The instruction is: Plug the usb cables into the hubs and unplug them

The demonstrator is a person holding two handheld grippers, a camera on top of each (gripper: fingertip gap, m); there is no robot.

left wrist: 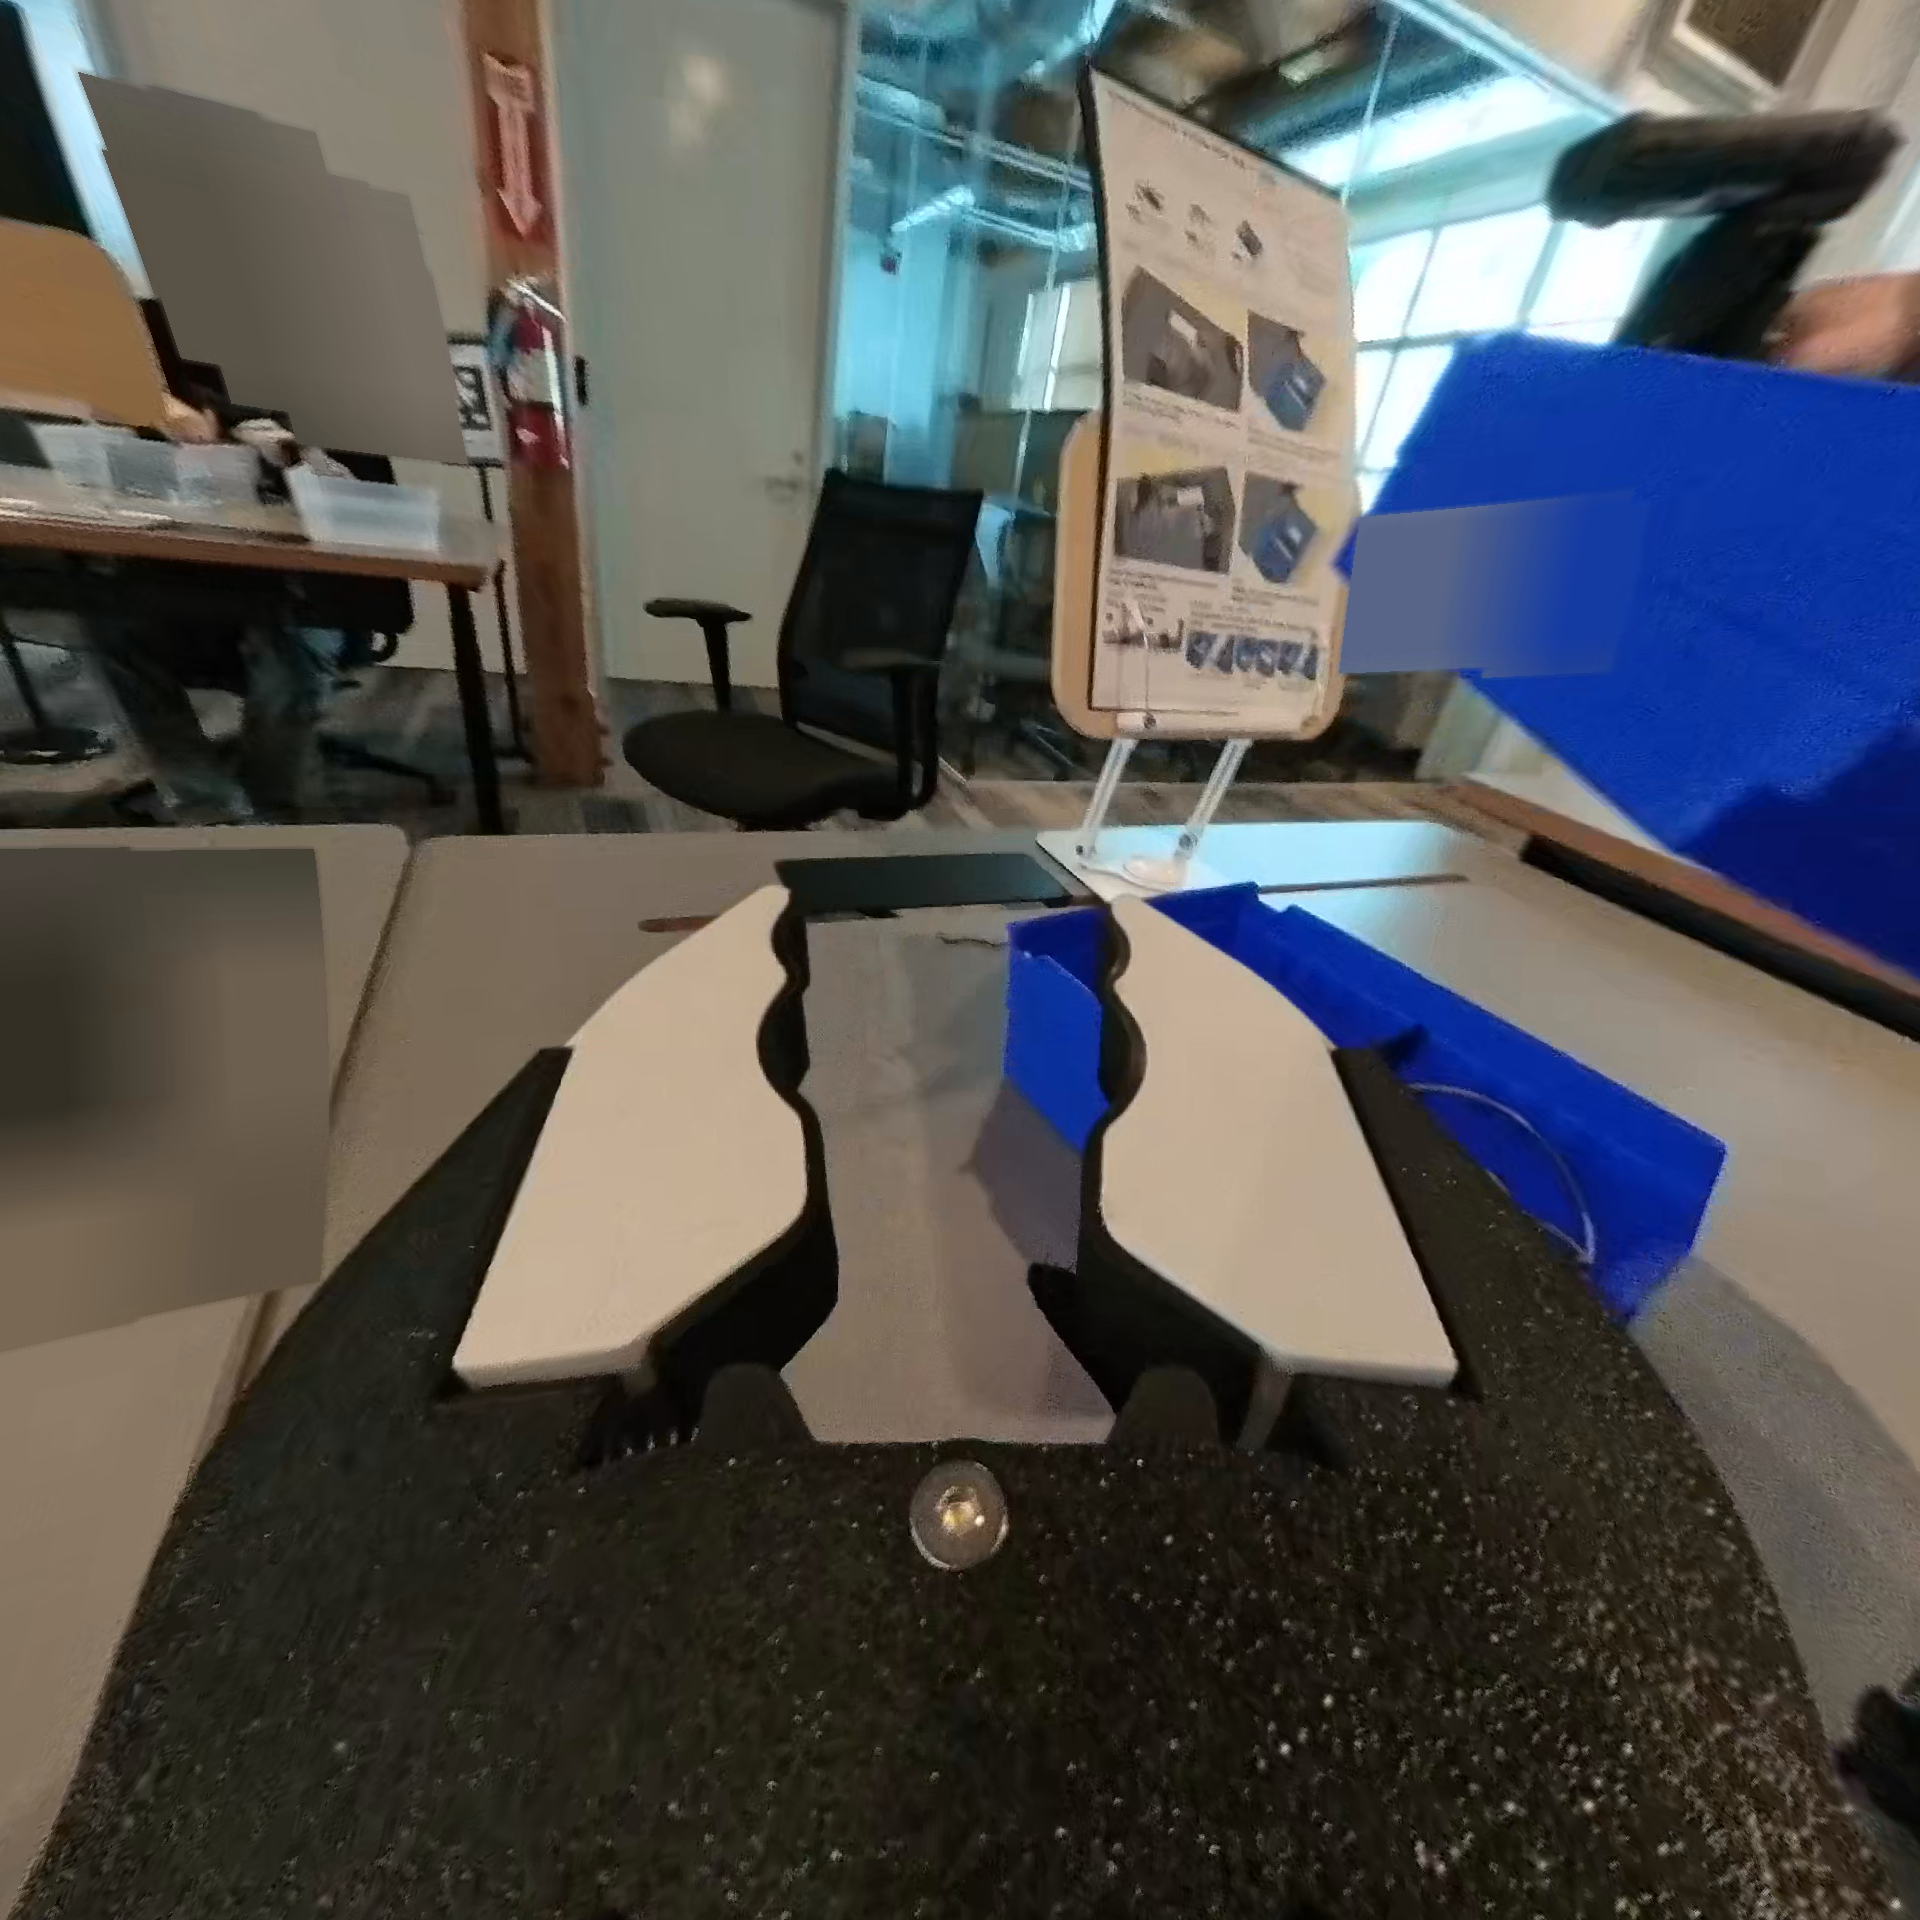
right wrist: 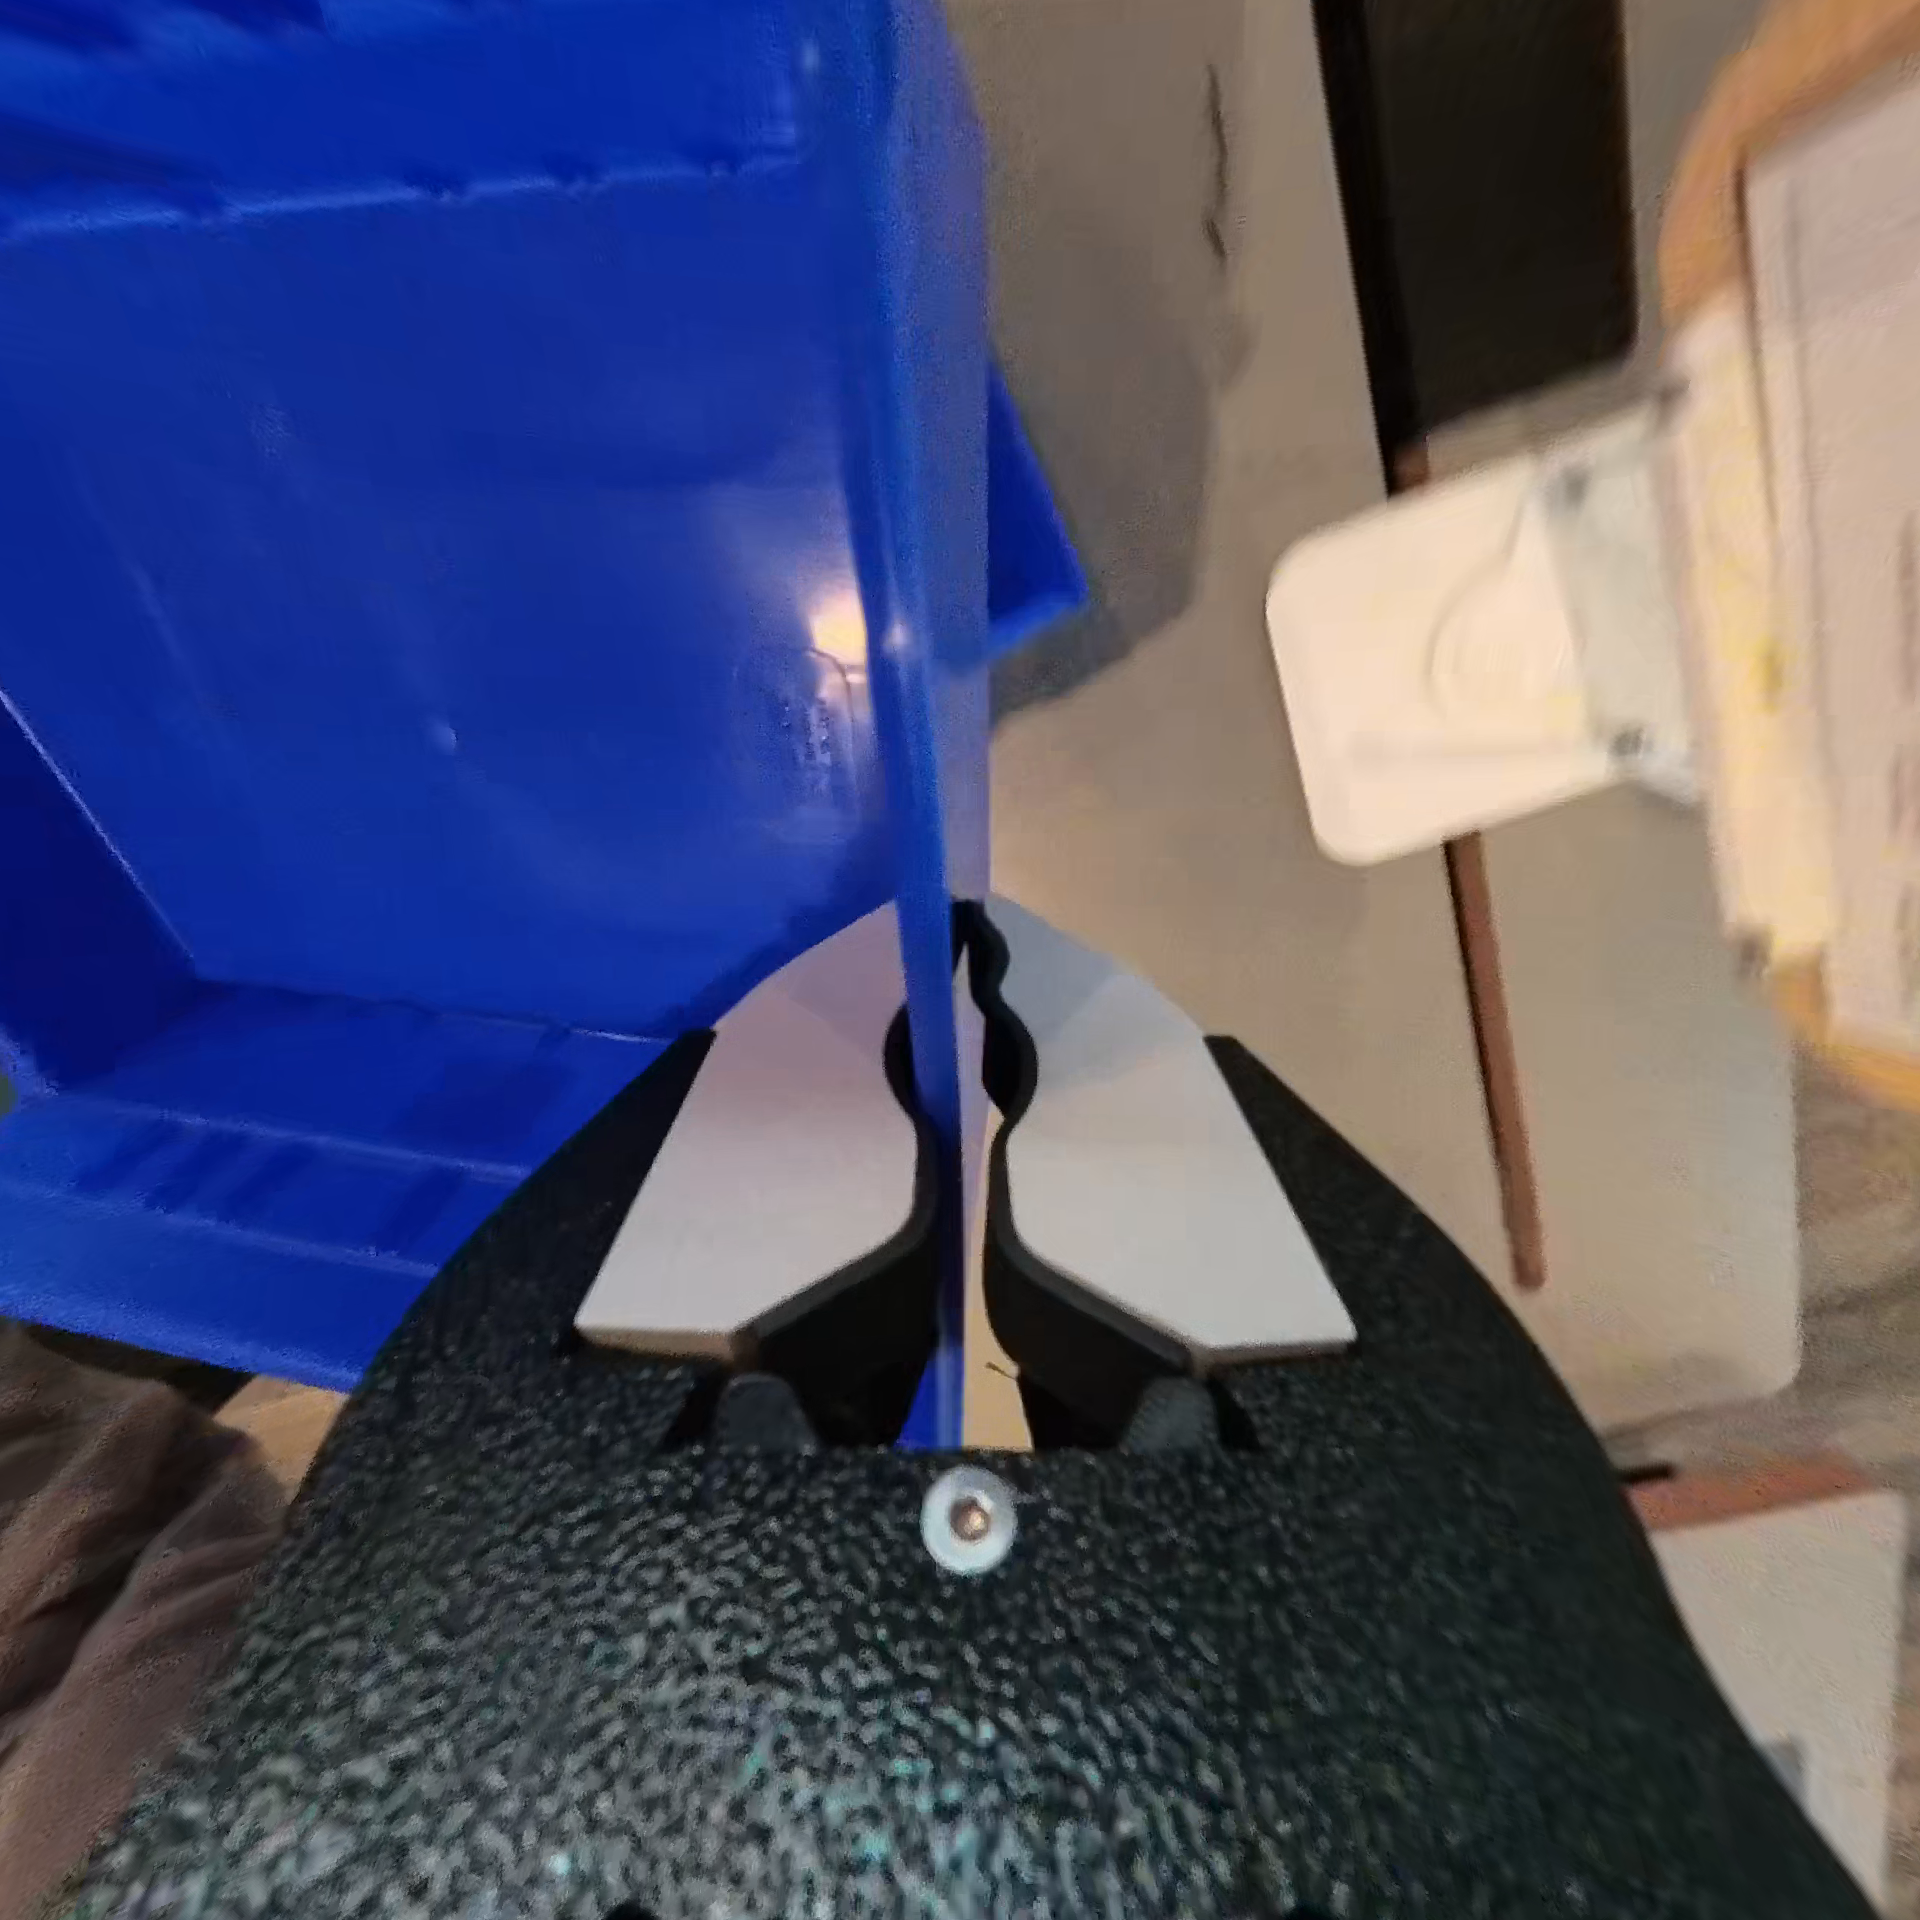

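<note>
Overhead, right claw (right wrist: 961,914) clamps blue bin's (right wrist: 436,582) wall; left claw (left wrist: 951,904) gapes apart, empty.

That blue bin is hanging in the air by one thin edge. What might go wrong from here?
1. The right claw pinches only the thin wall of the lifted blue bin, which hangs tilted; it might slip or swing.
2. A second blue bin and a poster stand sit on the table close by; the swinging bin may knock them.
3. The left claw is open and empty, giving no support.
</note>
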